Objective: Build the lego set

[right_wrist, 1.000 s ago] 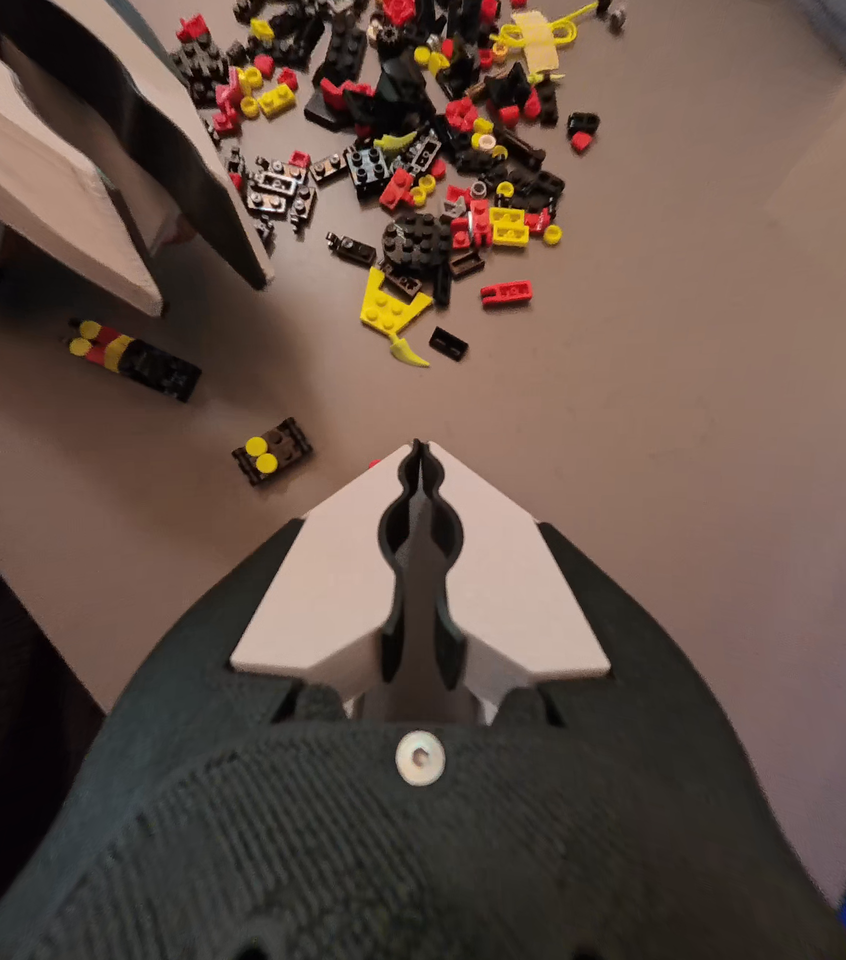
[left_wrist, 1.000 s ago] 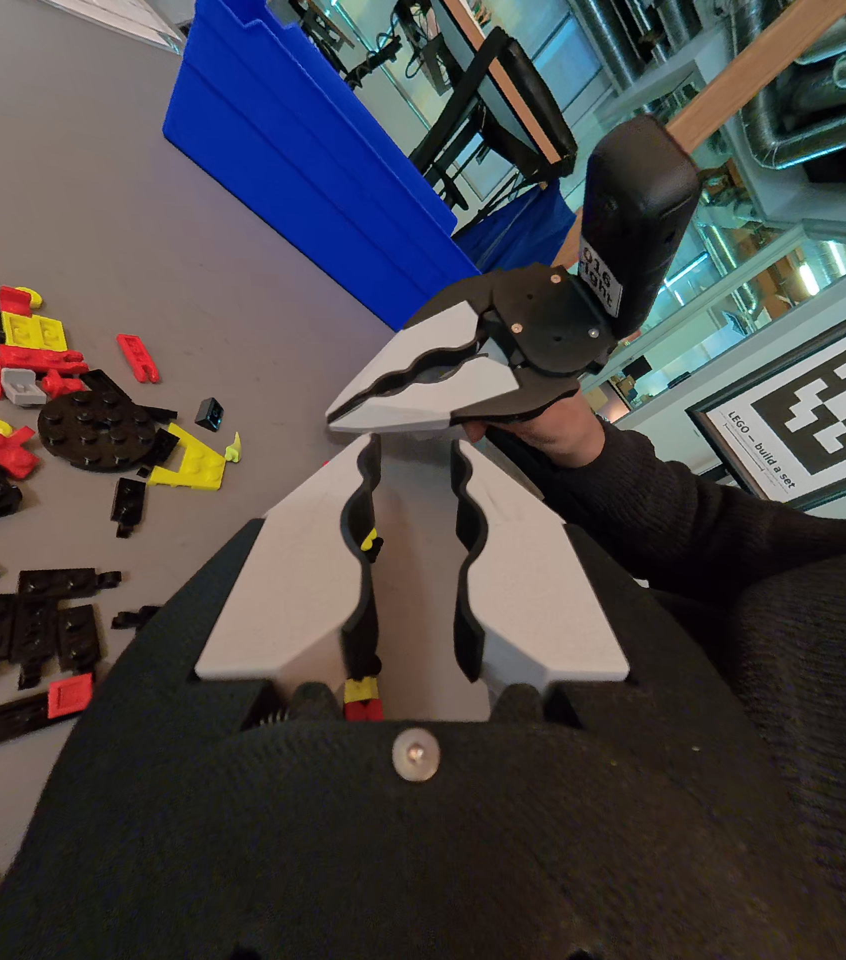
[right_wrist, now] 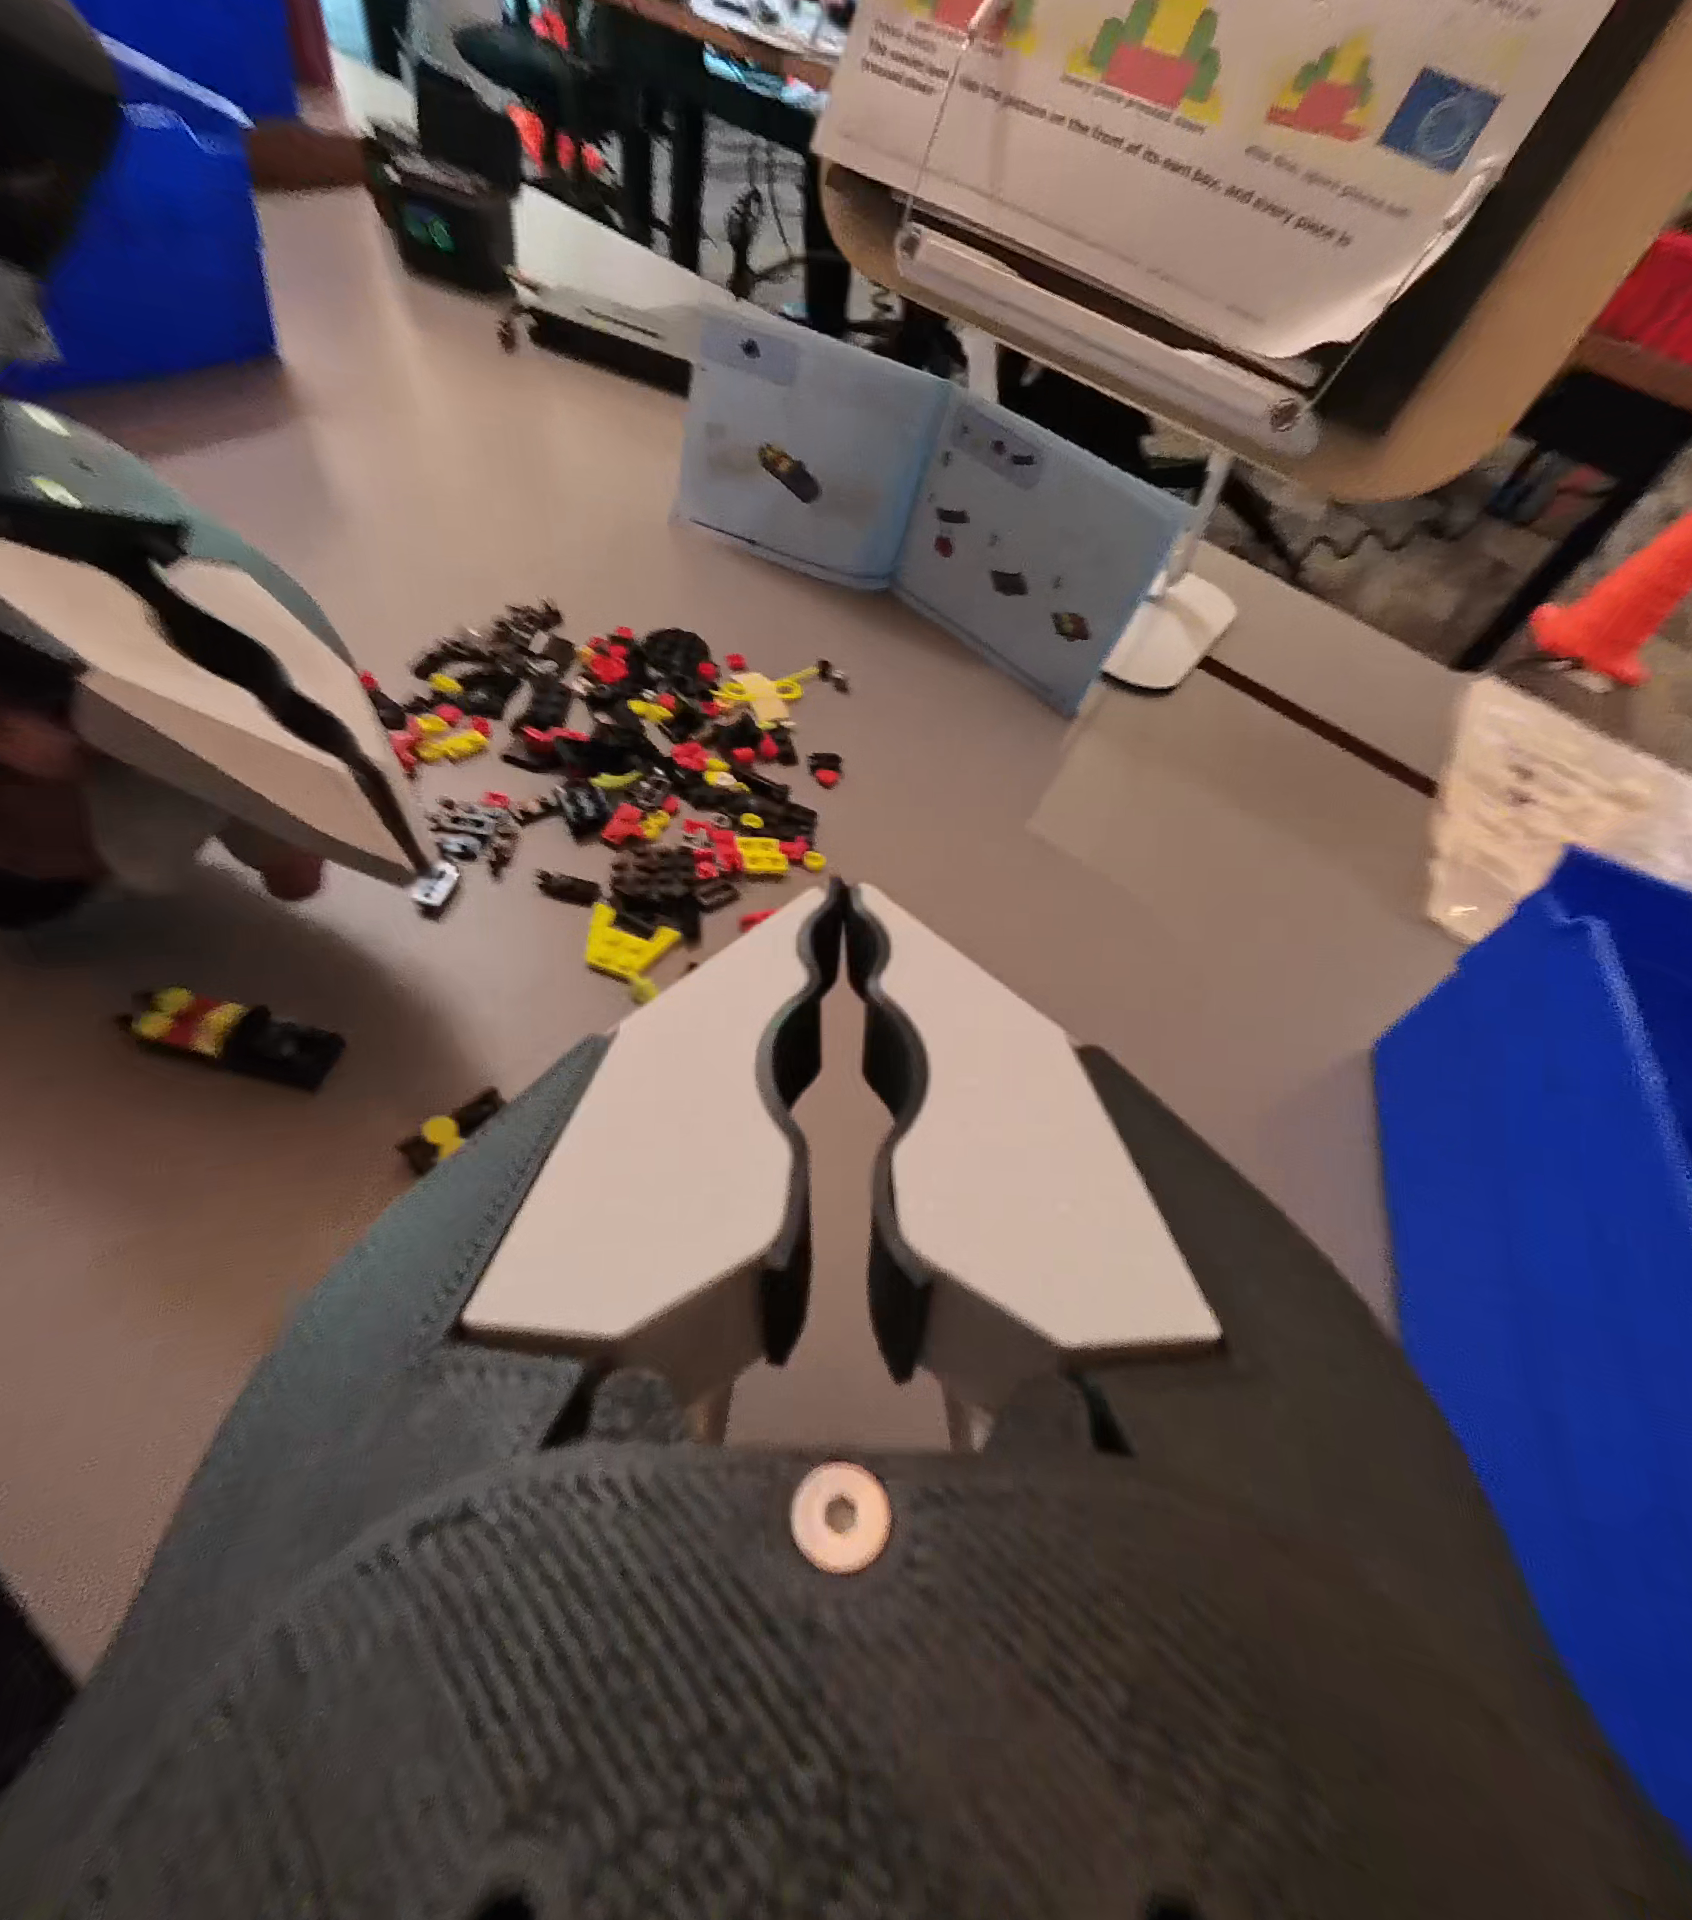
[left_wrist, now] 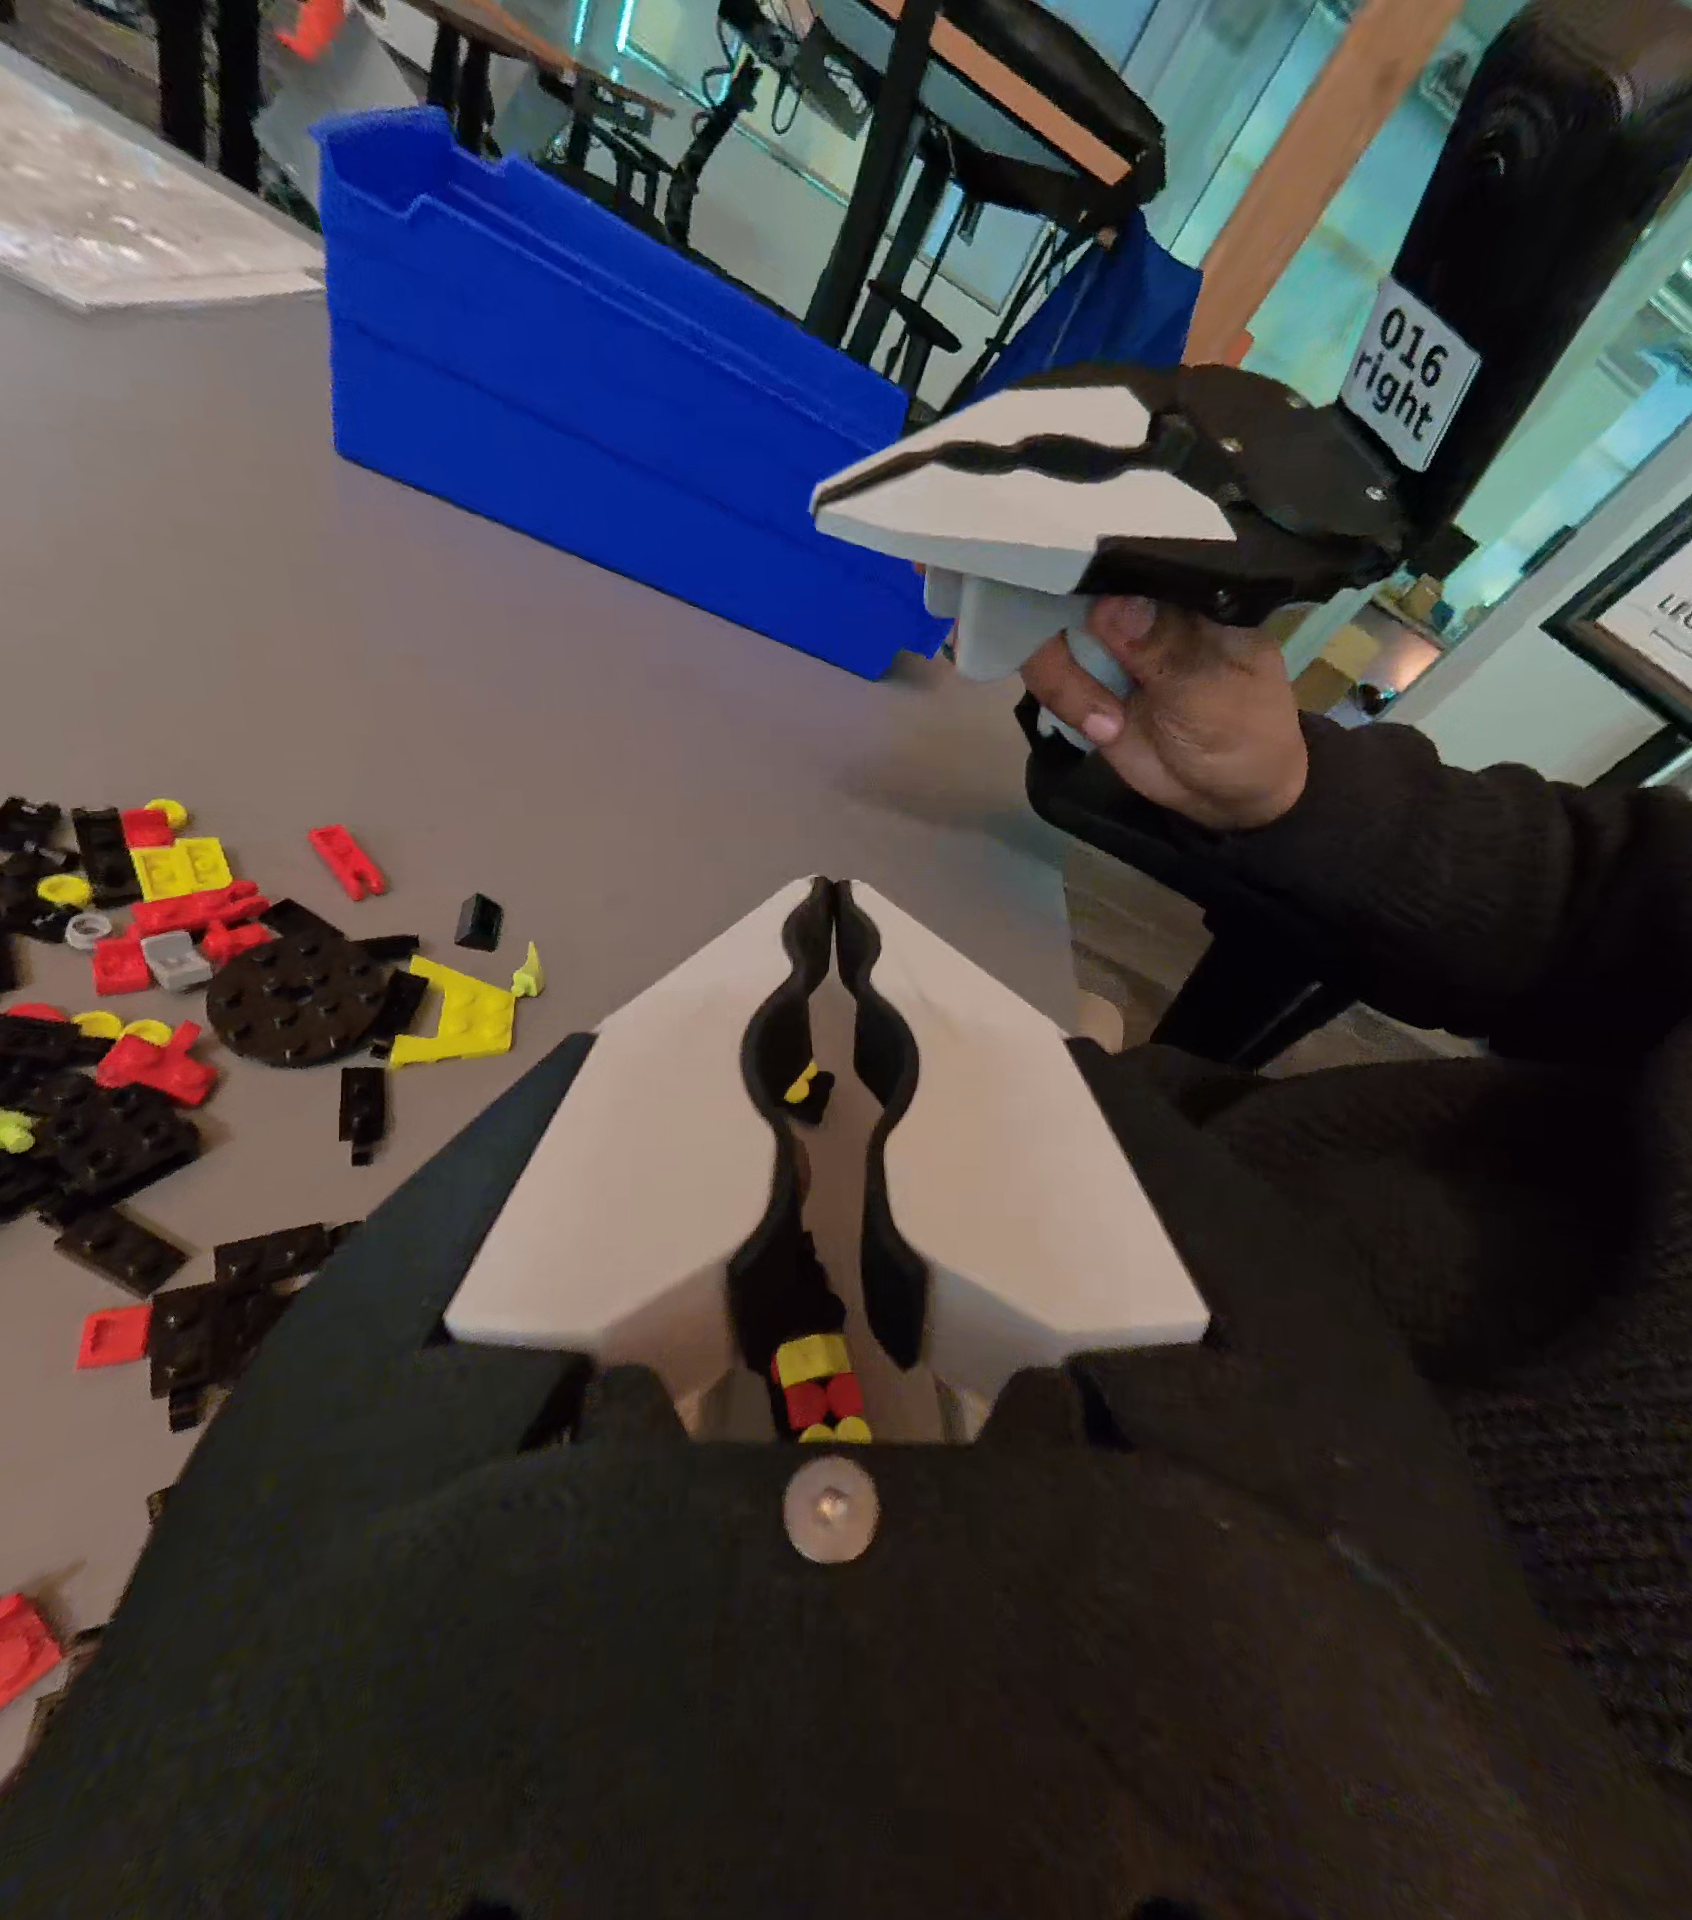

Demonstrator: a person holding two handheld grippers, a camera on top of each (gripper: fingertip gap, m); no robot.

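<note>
a grey desk point(right_wrist: 1185, 935) carries blue bins point(left_wrist: 613, 416); beyond the desk stand a poster board point(right_wrist: 1185, 156), black chairs and an orange cone point(right_wrist: 1652, 571).

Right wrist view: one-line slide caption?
Shut right gripper hovers before the scattered lego pile; left gripper beside it.

A matt grey table point(right_wrist: 1081, 935) carried a scatter of glossy plastic lego pieces point(right_wrist: 634, 769) in black, red and yellow near its middle. The left gripper point(left_wrist: 834, 891) and right gripper point(right_wrist: 838, 891) each showed smooth, matt pale fingers lined with black rubbery pads, set in rough, ridged black plastic bodies fixed by a shiny metal screw point(left_wrist: 829, 1509). Toward the table's far edge stood a paper instruction booklet point(right_wrist: 915, 509), pale blue and faintly glossy. A smooth blue plastic bin point(left_wrist: 593, 395) sat at the table's edge. A sleeve point(left_wrist: 1548, 894) was dark knitted cloth.
</note>
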